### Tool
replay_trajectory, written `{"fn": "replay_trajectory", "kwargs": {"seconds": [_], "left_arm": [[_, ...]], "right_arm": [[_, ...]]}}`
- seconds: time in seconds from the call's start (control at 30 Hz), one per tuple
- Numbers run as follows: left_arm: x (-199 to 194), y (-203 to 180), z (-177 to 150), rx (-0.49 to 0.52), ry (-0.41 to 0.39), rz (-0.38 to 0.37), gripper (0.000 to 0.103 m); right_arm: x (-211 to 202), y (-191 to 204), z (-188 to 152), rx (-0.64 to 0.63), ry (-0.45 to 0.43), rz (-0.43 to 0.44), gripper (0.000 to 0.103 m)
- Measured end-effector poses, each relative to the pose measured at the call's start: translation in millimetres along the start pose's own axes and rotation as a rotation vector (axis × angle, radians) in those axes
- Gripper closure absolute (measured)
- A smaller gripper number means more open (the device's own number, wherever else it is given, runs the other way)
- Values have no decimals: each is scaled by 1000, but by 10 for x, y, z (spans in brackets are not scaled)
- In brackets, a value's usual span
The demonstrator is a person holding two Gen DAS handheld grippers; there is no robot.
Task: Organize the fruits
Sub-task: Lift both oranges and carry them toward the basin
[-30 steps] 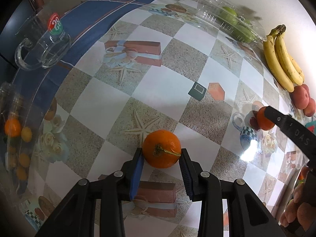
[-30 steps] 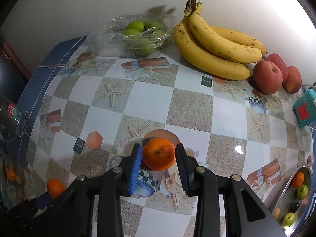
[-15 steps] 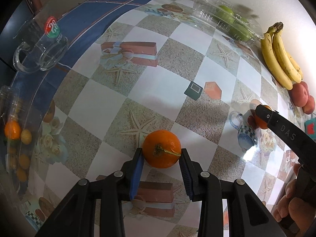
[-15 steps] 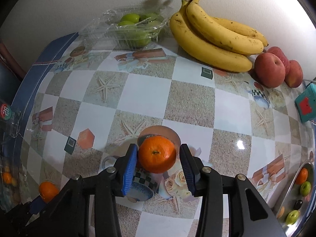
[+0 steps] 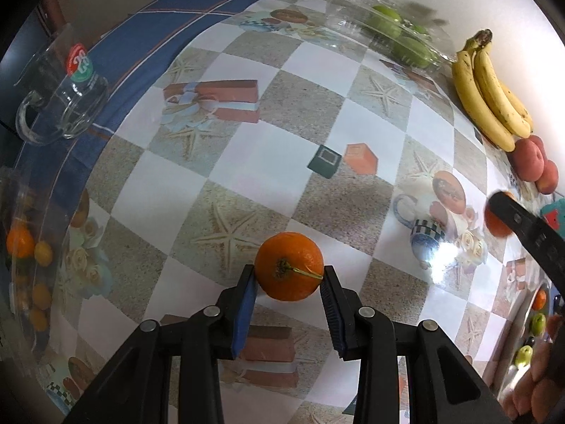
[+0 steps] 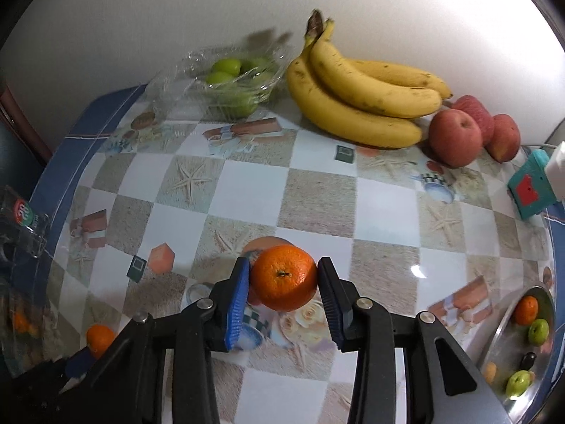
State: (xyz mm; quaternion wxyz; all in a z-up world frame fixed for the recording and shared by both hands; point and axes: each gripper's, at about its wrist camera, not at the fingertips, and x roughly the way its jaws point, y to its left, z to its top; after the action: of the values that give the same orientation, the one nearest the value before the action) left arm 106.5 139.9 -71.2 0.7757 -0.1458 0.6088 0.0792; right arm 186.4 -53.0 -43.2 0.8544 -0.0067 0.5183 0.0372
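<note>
Left hand-held gripper (image 5: 289,288) angled steeply down, pads pressed on an orange (image 5: 289,270). Right hand-held gripper (image 6: 283,287) likewise tilted down, jaws closing around a second orange (image 6: 283,277).

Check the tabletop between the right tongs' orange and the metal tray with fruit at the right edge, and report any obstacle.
Nothing visible blocks it. The orange sits between the closing right tongs, and only bare checkered tablecloth lies before the metal tray.
</note>
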Motion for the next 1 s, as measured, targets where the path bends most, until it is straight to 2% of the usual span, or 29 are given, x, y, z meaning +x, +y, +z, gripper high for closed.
{"fn": "replay_trajectory", "kwargs": {"seconds": [0.23, 0.5, 1.0], "left_arm": [[-16, -195, -5, 42, -8, -6, 64], [12, -489, -33, 117, -2, -8, 64], [69, -1059, -116, 233, -4, -11, 64]], "right_arm": [[-218, -398, -223, 68, 6, -37, 62], [-348, -862, -574, 132, 65, -173, 62], [-486, -1256, -913, 215, 99, -214, 62]]}}
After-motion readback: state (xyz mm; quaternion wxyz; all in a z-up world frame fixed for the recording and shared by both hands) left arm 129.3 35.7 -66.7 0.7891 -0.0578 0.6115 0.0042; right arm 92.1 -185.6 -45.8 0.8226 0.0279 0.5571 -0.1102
